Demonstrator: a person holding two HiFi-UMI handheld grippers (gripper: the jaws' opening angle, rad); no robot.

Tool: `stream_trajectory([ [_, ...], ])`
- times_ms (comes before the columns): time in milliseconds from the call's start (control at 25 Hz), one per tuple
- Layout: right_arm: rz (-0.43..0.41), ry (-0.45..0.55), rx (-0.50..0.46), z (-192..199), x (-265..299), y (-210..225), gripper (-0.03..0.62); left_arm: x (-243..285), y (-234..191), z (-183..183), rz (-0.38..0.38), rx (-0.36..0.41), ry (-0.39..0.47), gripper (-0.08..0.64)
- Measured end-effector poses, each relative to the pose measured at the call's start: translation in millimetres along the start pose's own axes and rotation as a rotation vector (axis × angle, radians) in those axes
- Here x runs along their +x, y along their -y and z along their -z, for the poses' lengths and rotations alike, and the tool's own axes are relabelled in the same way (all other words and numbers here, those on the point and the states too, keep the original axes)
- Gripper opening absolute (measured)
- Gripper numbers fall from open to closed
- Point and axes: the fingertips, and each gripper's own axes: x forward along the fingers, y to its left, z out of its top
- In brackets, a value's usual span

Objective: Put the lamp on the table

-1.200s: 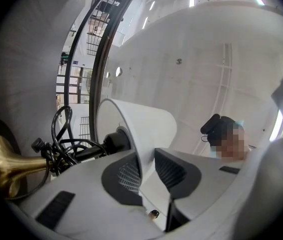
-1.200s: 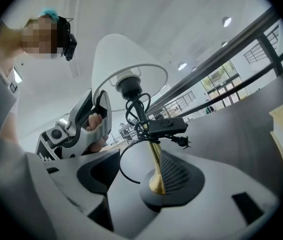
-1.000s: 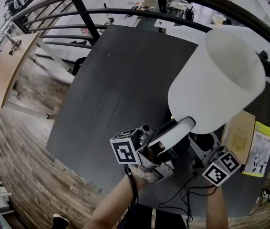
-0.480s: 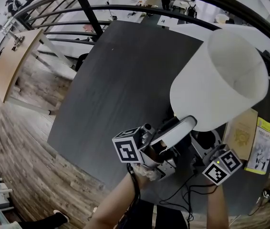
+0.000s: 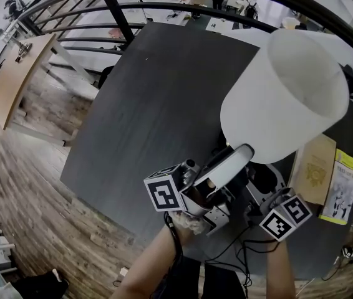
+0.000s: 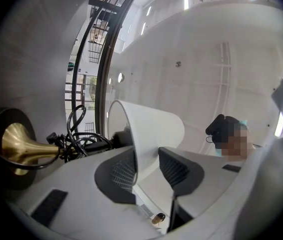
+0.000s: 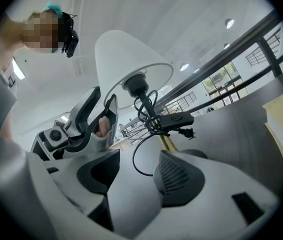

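Dark table (image 5: 151,104), railing (image 5: 117,16) beyond. Lamp (image 5: 282,98) at near right, base (image 5: 265,178) on table, we judge. Left gripper (image 6: 146,168) opening, shade (image 6: 151,129) rim between jaws, unpressed. Right gripper (image 7: 136,176) wide, empty. We judge shade light, crushable; better hold on stiff brass stem (image 6: 24,144).

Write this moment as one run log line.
lamp: on table | left gripper: opening, shade rim between fingers | right gripper: open, empty

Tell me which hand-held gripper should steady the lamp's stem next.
Probably the right hand-held gripper: its jaws stand apart and empty, facing the brass stem and dark base. The left hand-held gripper is opening with the rim of the lamp shade between its jaws, away from the stem.
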Motion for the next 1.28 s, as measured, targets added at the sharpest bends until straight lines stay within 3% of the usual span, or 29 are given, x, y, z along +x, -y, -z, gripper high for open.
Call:
stream_trajectory([
  [200,0.022,-0.003,0.012,2.6,-7.5,-3.2,0.267,-5.2,6.4,1.8,-0.038,0.004,0.001,0.212],
  [360,0.039,-0.008,0.005,4.2,-16.7,-8.5,0.181,-6.5,9.4,4.6,-0.072,0.003,-0.007,0.232],
  [480,0.053,-0.003,0.01,4.0,-22.0,-12.9,0.17,-18.3,7.9,6.5,-0.096,-0.02,0.015,0.238],
  [680,0.09,0.007,0.017,5.7,-33.3,-18.4,0.127,-68.5,-8.4,13.9,-0.234,-0.037,0.064,0.22],
  [800,0.126,0.027,0.002,-5.2,-38.7,-21.7,0.085,-82.5,-11.9,9.0,-0.368,0.087,0.037,0.03],
  [840,0.144,0.039,-0.004,-11.4,-40.6,-22.9,0.073,-82.8,-9.8,9.1,-0.405,0.147,0.005,0.012],
  [1000,0.187,0.085,-0.012,-38.8,-46.8,-34.8,-0.008,-76.2,6.1,14.1,-0.537,0.401,-0.142,0.012],
  [1280,0.217,0.132,-0.029,-79.7,-63.2,-60.1,-0.008,-54.8,34.7,19.7,-0.654,0.639,-0.205,0.012],
])
